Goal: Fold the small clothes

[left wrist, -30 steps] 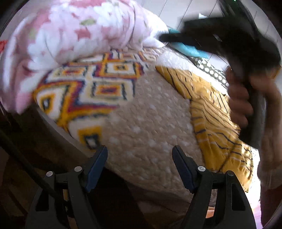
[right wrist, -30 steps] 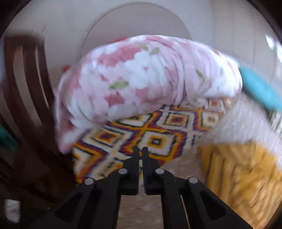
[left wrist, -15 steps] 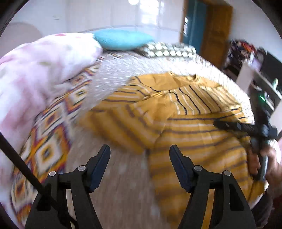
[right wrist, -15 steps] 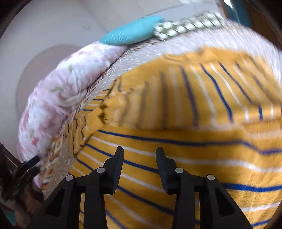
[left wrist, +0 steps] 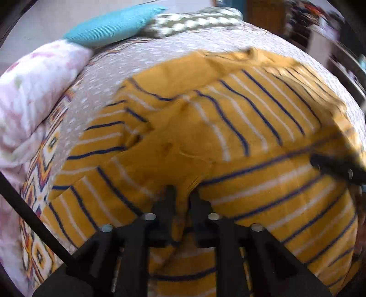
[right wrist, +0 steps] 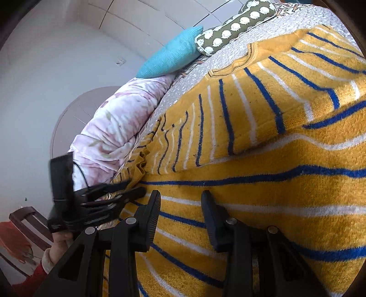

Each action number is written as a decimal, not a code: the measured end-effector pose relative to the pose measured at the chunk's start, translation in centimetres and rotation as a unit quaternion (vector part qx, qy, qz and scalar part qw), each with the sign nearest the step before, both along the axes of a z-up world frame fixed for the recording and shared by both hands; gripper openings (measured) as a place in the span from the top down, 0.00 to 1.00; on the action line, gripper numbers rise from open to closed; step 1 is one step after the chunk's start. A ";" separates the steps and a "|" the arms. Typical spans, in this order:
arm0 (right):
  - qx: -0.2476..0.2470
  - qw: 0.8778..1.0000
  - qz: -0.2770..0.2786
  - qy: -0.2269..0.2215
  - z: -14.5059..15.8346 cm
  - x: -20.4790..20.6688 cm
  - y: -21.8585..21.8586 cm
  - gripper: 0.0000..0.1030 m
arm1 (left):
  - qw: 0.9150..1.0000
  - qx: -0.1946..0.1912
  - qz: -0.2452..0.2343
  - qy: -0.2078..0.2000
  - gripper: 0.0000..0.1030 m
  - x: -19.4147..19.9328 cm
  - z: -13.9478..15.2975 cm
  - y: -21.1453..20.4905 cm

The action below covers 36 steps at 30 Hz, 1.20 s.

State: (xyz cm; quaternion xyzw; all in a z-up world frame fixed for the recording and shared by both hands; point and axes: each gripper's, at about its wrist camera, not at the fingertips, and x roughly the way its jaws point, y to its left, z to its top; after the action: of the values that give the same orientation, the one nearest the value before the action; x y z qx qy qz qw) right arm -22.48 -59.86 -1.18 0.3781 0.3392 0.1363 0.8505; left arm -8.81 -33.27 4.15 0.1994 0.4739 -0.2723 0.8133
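Observation:
A mustard-yellow sweater [left wrist: 228, 128] with blue and white stripes lies spread on the bed, one sleeve folded over its body. My left gripper [left wrist: 182, 194] is shut on a pinch of the sweater's near hem, and it also shows at the left of the right wrist view [right wrist: 128, 189], clamped on the bunched edge. My right gripper [right wrist: 180, 198] is open, its jaws apart just over the sweater [right wrist: 274, 137] near the hem, holding nothing. Its dark tip shows at the right edge of the left wrist view [left wrist: 331, 166].
A pink floral quilt [left wrist: 29, 98] is bundled at the left on a patterned blanket [left wrist: 43, 160]. A turquoise pillow [left wrist: 109, 25] and a spotted green pillow [left wrist: 194, 20] lie at the far end. A dark wooden chair [right wrist: 27, 224] stands beside the bed.
Both grippers swung from the quilt side onto the sweater. My left gripper went from wide open to shut on the hem. My right gripper opened from shut and came down over the sweater.

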 end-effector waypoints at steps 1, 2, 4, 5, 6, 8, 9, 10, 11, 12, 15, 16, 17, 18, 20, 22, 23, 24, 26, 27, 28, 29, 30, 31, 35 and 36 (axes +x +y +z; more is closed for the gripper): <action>0.000 1.000 0.000 0.000 -0.1 0.0 0.0 0.62 | 0.999 -0.044 0.029 0.011 0.94 0.7 1.1 1.5; -0.001 1.000 -0.001 0.001 -0.1 0.0 0.0 0.63 | 0.996 -0.062 0.059 0.001 0.96 1.1 2.2 2.8; -0.003 1.000 -0.001 0.002 -0.1 0.0 0.0 0.63 | 0.984 -0.101 0.138 -0.041 0.96 1.6 5.5 7.4; -0.003 1.000 -0.002 0.002 -0.1 0.0 0.0 0.63 | 0.977 -0.116 0.172 -0.053 0.96 1.7 6.8 9.6; -0.003 1.000 -0.002 0.002 -0.1 0.0 0.0 0.64 | 0.965 -0.135 0.214 -0.067 0.96 1.5 8.3 12.7; -0.004 1.000 -0.002 0.003 -0.1 0.0 0.0 0.64 | 0.942 -0.159 0.277 -0.100 0.96 0.4 10.8 18.2; -0.004 1.000 -0.003 0.004 -0.1 0.0 0.0 0.64 | 0.930 -0.160 0.308 -0.121 0.96 -0.5 11.8 20.9; -0.006 1.000 -0.003 0.005 -0.1 0.0 0.1 0.64 | 0.921 -0.160 0.330 -0.134 0.96 -1.2 12.4 22.8; -0.008 1.000 -0.004 0.006 -0.1 0.0 0.1 0.64 | 0.909 -0.162 0.357 -0.144 0.95 -2.2 12.7 25.3; -0.009 1.000 -0.004 0.007 -0.1 0.0 0.1 0.64 | 0.900 -0.166 0.377 -0.145 0.92 -3.1 12.8 27.2; -0.009 1.000 -0.005 0.008 -0.1 0.1 0.2 0.64 | 0.881 -0.176 0.420 -0.130 0.86 -5.4 11.6 31.5; -0.009 1.000 -0.006 0.009 0.0 0.1 0.2 0.64 | 0.878 -0.173 0.426 -0.129 0.84 -6.1 11.0 32.3; -0.010 1.000 -0.006 0.009 0.0 0.1 0.3 0.64 | 0.877 -0.167 0.431 -0.129 0.75 -6.5 10.5 32.9; -0.011 1.000 -0.007 0.010 0.0 0.1 0.3 0.64 | 0.876 -0.164 0.434 -0.129 0.62 -6.9 10.0 33.5; -0.012 1.000 -0.007 0.011 0.0 0.2 0.3 0.64 | 0.873 -0.163 0.441 -0.132 0.44 -8.0 8.9 34.8; -0.011 1.000 -0.007 0.011 0.0 0.2 0.3 0.64 | 0.875 -0.160 0.439 -0.127 0.41 -8.1 7.6 35.3; -0.012 1.000 -0.007 0.011 0.0 0.2 0.3 0.64 | 0.880 -0.157 0.431 -0.126 0.41 -7.7 7.3 35.5; -0.011 1.000 -0.007 0.011 0.0 0.2 0.3 0.64 | 0.891 -0.147 0.411 -0.128 0.40 -7.5 6.7 35.0; -0.012 1.000 -0.007 0.011 0.0 0.2 0.3 0.64 | 0.917 -0.101 0.362 -0.135 0.40 -7.1 5.9 33.2; -0.012 1.000 -0.007 0.011 -0.1 0.2 0.3 0.64 | 0.929 -0.076 0.334 -0.140 0.40 -7.0 5.3 32.1; -0.012 1.000 -0.007 0.011 0.0 0.2 0.3 0.64 | 0.941 -0.053 0.302 -0.144 0.40 -6.9 4.7 30.8; -0.012 1.000 -0.007 0.011 -0.1 0.2 0.3 0.65 | 0.953 -0.032 0.265 -0.141 0.40 -7.0 4.0 29.3; -0.012 1.000 -0.007 0.011 -0.1 0.2 0.3 0.64 | 0.963 -0.016 0.235 -0.134 0.40 -7.0 3.2 28.0; -0.012 1.000 -0.007 0.011 0.0 0.2 0.3 0.64 | 0.968 -0.003 0.216 -0.129 0.40 -6.8 2.5 27.0; -0.012 1.000 -0.007 0.011 0.0 0.2 0.2 0.64 | 0.979 0.053 0.162 -0.114 0.40 -5.2 -0.4 23.9; -0.011 1.000 -0.007 0.011 0.0 0.2 0.2 0.64 | 0.981 0.061 0.155 -0.103 0.40 -4.4 -1.1 23.6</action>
State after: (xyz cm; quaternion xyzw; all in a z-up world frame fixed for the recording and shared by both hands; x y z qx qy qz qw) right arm -22.28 -59.63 -1.23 0.3722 0.3474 0.1226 0.8519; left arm -13.22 -9.65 3.05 0.2003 0.4284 -0.0913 0.8764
